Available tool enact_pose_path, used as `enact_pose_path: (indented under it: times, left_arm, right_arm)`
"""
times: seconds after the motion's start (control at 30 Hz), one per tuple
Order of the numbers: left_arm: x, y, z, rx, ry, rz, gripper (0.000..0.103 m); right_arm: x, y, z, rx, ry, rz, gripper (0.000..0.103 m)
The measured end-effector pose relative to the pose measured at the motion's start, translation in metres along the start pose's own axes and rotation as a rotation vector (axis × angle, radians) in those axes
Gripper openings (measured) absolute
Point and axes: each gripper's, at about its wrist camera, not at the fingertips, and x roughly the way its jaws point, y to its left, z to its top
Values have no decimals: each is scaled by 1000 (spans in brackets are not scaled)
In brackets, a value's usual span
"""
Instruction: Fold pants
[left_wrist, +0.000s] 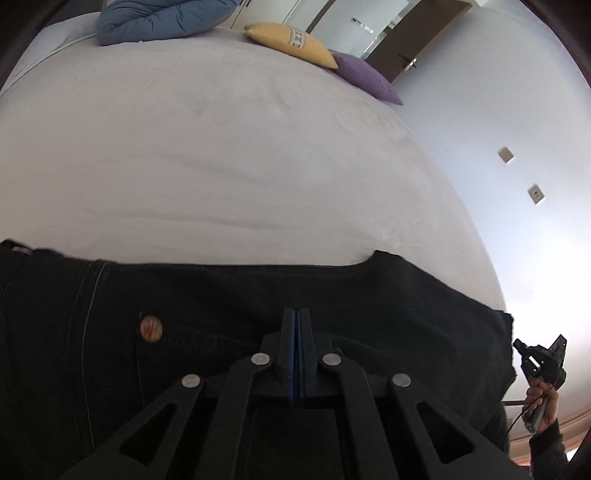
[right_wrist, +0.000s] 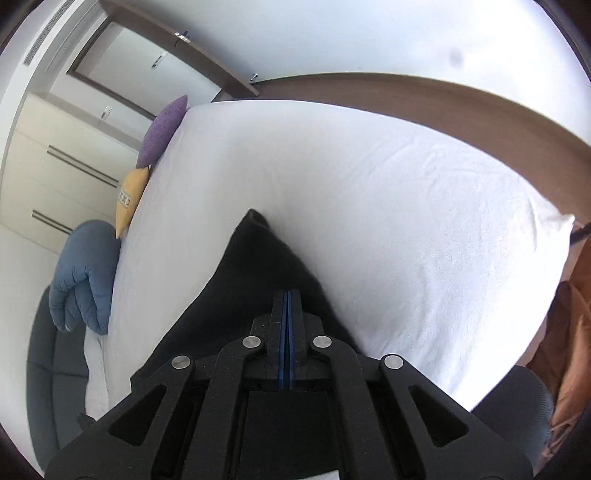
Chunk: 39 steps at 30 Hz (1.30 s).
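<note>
Both jaws closed: your left gripper (left_wrist: 295, 314) and right gripper (right_wrist: 287, 295) each pinch the pants (left_wrist: 221, 295), stretched left-to-right between them above the bed (left_wrist: 221, 147).

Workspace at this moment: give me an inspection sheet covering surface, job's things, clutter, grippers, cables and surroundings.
Surface: bed with a white sheet, lightly creased.
Job's things: black pants along the near edge, metal button showing.
Clutter: blue quilt, yellow pillow, purple pillow at the far side.
Grippers: left gripper shut; right gripper shut; both over the dark fabric, pinch unclear.
Cables: thin cord by the hand.
Surroundings: wall sockets, door, wardrobe.
</note>
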Motion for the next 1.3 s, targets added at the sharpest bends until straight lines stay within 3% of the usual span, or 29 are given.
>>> enact_pose_path:
  times: [0.1, 0.2, 0.23, 0.3, 0.37, 0.43, 0.53, 0.6, 0.8, 0.87, 0.93, 0.97, 1.0, 1.07, 1.1, 1.13, 1.17, 1.2, 1.23, 1.27, 1.3]
  left_arm:
    - [-7, -70, -32, 79, -7, -152, 0]
    - [19, -148, -75, 163, 62, -238, 0]
    - [37, -168, -90, 179, 105, -258, 0]
    - [67, -182, -116, 186, 182, -228, 0]
    - [86, -172, -134, 142, 220, -206, 3]
    - [81, -149, -138, 36, 205, -277, 5]
    - [69, -132, -136, 17, 192, -280, 5]
    - [58, -114, -134, 4, 169, -258, 5]
    - [17, -47, -133, -125, 95, -205, 5]
    - [8, -39, -130, -116, 89, -157, 5]
    - [-4, -37, -126, -99, 83, -116, 4]
    - [-9, -37, -123, -96, 78, -103, 4]
    - [-14, -40, -122, -91, 66, -85, 5]
    - [-26, -51, -118, -69, 32, -45, 17]
    - [-32, -61, -116, -56, 5, -57, 28]
    - [-35, -71, -112, -49, -17, -74, 34]
    - [-35, -88, -109, -34, -38, -102, 45]
    - [-31, -103, -107, -16, -43, -118, 56]
    - [-22, -122, -105, 10, -37, -131, 62]
    - [-15, -134, -104, 21, -28, -122, 62]
    - [-2, -150, -104, 45, -11, -132, 62]
  right_arm:
    - [21, 61, -49, -92, 116, 172, 0]
    - [73, 121, -122, -144, 308, 312, 0]
    - [92, 133, -147, -168, 385, 316, 0]
    - [123, 140, -180, -191, 464, 294, 0]
    - [136, 114, -194, -134, 511, 260, 0]
    - [125, 89, -183, -76, 461, 284, 0]
    - [94, 36, -147, -28, 342, 234, 0]
    - [63, -14, -124, 51, 258, 216, 0]
    - [-8, -99, -57, 173, 16, 91, 0]
    - [-35, -114, -40, 156, -58, -22, 0]
    - [-60, -139, -29, 201, -112, -55, 0]
    - [-72, -145, -28, 226, -127, -60, 0]
    - [-82, -144, -28, 206, -141, -53, 7]
    - [-81, -108, -43, 140, -127, -11, 7]
    - [-82, -92, -30, 113, -103, 17, 8]
    - [-89, -91, -36, 82, -76, 46, 12]
    - [-80, -70, -49, 54, -57, 73, 16]
    - [-75, -58, -59, 45, -47, 98, 33]
    - [-69, -53, -68, 63, -46, 132, 69]
    - [-66, -51, -76, 95, -59, 156, 86]
    - [-69, -43, -81, 129, -77, 158, 95]
